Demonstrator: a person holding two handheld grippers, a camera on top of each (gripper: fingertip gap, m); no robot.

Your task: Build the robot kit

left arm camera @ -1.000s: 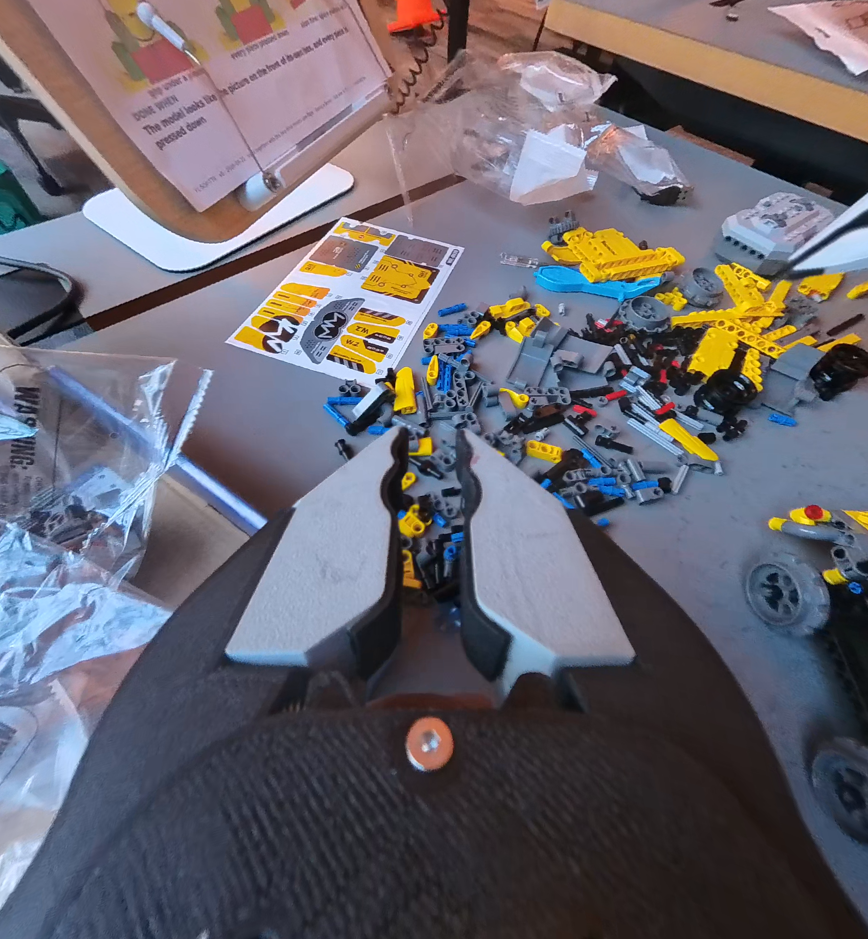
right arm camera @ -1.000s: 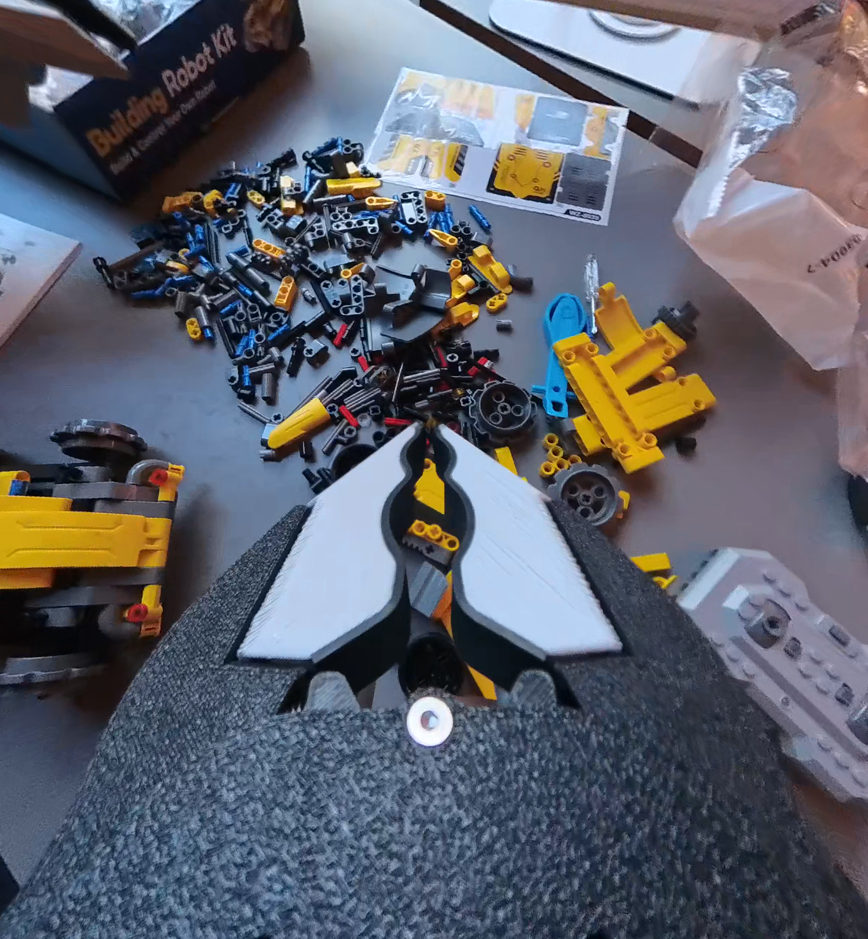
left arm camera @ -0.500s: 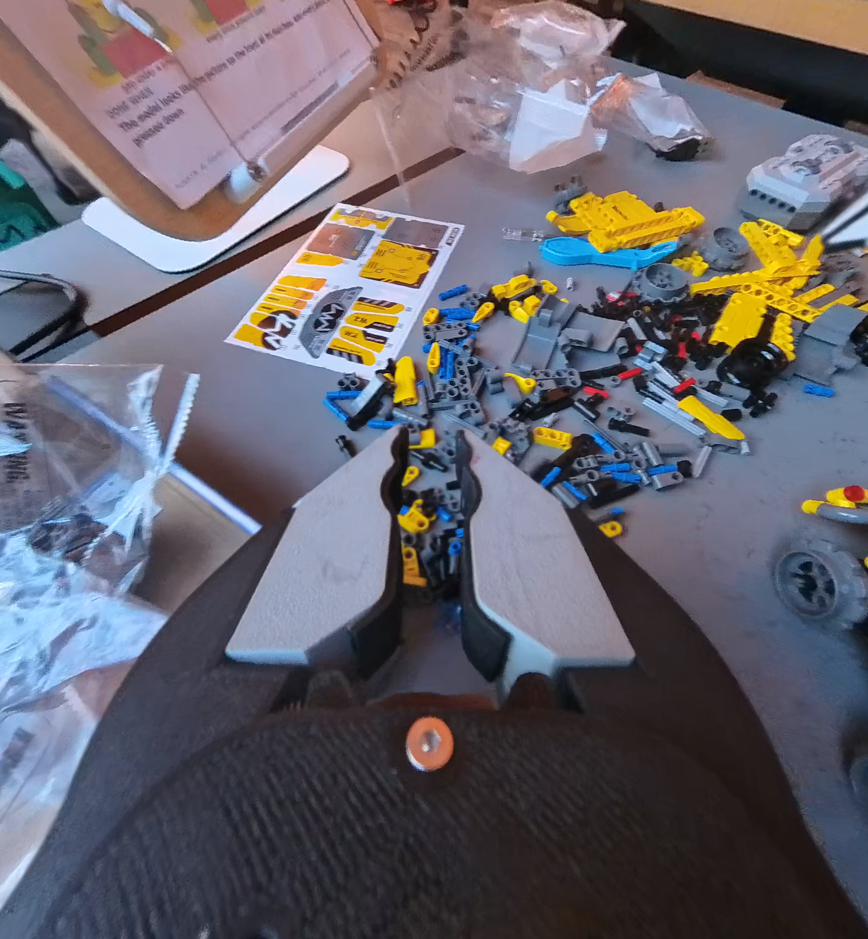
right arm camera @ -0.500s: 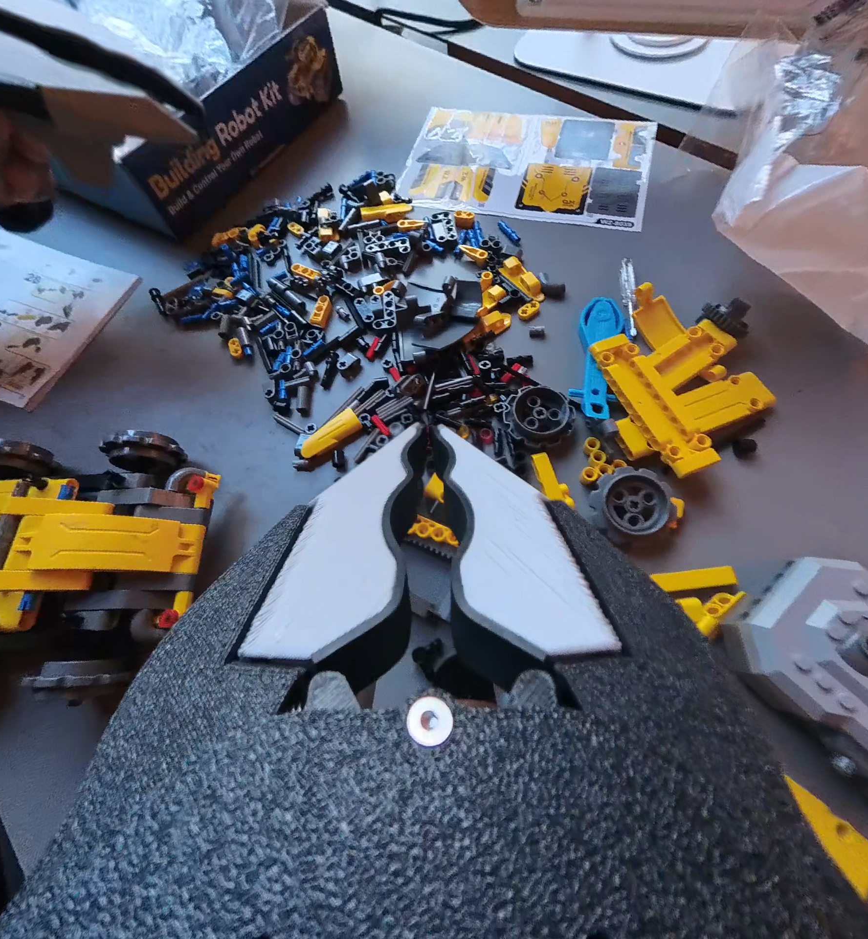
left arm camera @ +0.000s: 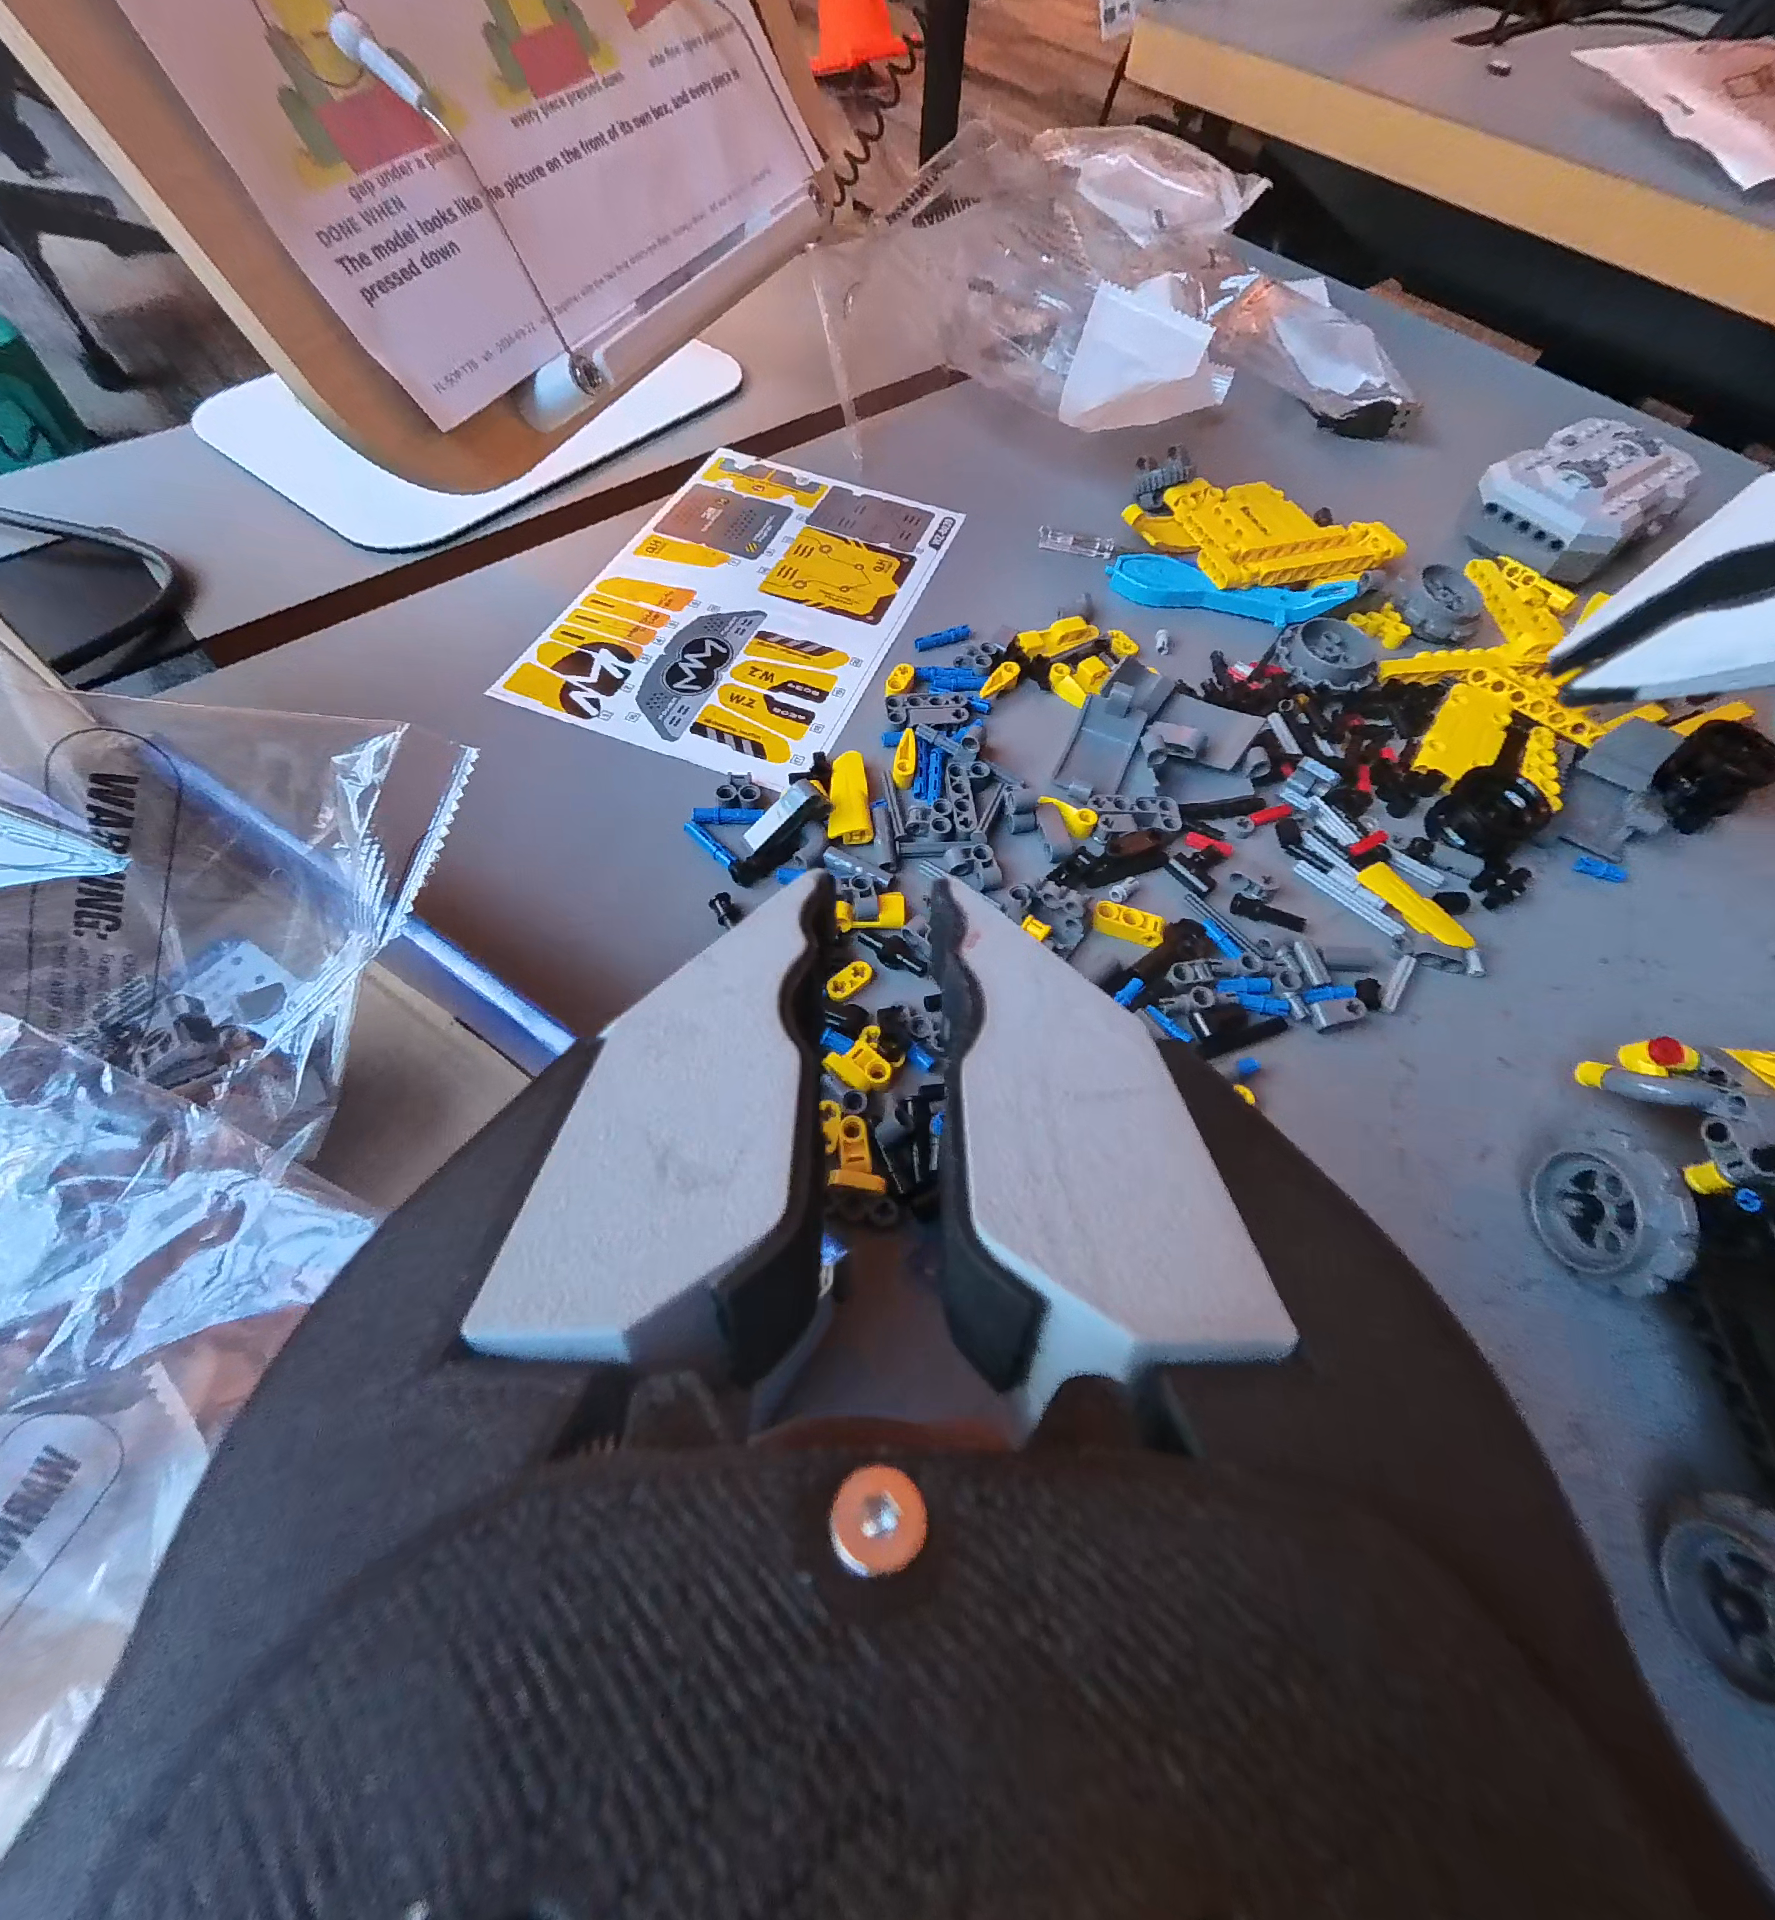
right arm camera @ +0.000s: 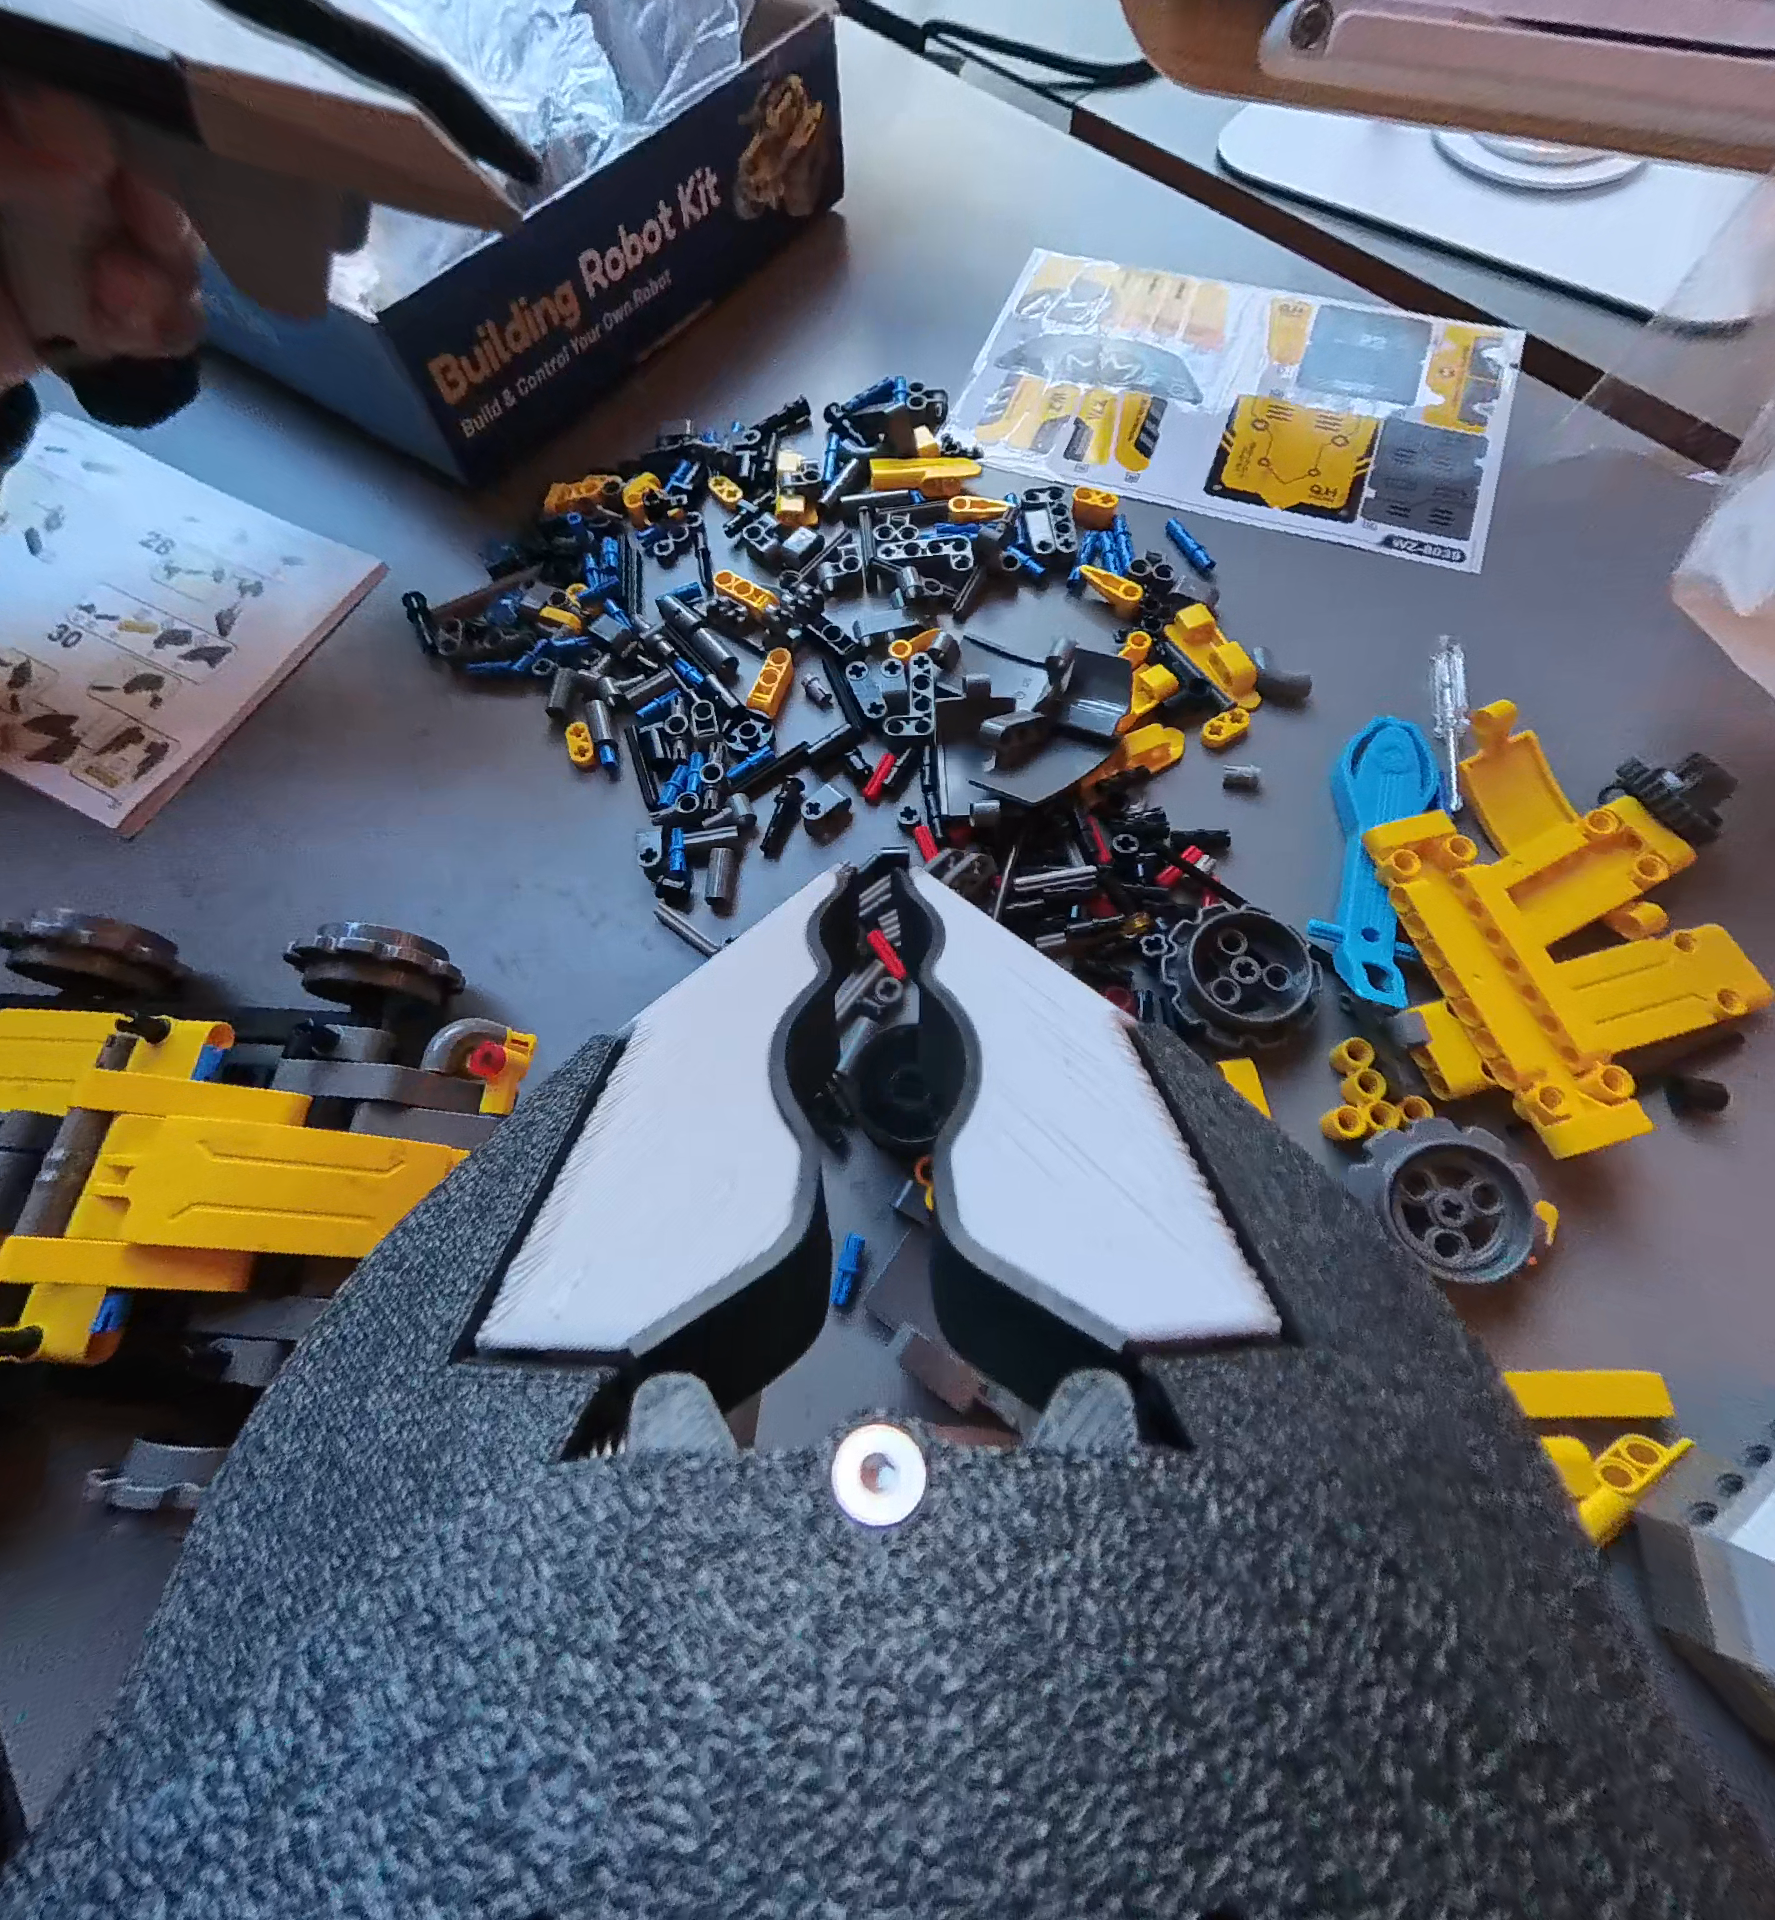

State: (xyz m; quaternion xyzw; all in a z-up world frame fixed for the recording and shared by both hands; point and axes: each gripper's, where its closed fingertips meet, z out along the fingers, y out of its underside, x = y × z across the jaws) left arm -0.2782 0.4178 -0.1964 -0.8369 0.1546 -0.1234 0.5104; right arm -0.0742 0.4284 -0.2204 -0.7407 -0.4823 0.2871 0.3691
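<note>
A pile of small black, blue, grey and yellow building pieces (left arm camera: 1122,831) lies on the grey table and also shows in the right wrist view (right arm camera: 862,644). My left gripper (left arm camera: 881,891) is narrowly open and empty, hovering over the pile's near left edge. My right gripper (right arm camera: 875,878) has its tips together and holds nothing I can see. It hovers over black pins and a black wheel (right arm camera: 904,1086). It also shows in the left wrist view (left arm camera: 1569,670), tip by yellow beams. A half-built yellow vehicle (right arm camera: 135,1164) stands to its left.
A sticker sheet (left arm camera: 737,634), a blue separator tool (right arm camera: 1376,831), a yellow beam assembly (right arm camera: 1548,935), grey wheels (right arm camera: 1449,1205) and a grey motor block (left arm camera: 1579,488) surround the pile. An open kit box (right arm camera: 602,291), a booklet (right arm camera: 135,623), plastic bags (left arm camera: 135,935) and a sheet stand (left arm camera: 447,208) line the edges. About 20 centimeters separates my left fingertips from my right. Between my right fingertips and the black wheel (right arm camera: 904,1086) there is roughly 6 centimeters. My left wrist view (left arm camera: 1501,807) looks at it from another angle.
My right gripper has drawn back and to the left, from over the yellow beams to over the black wheel and pins. My left gripper swayed a little and is back near where it was.
</note>
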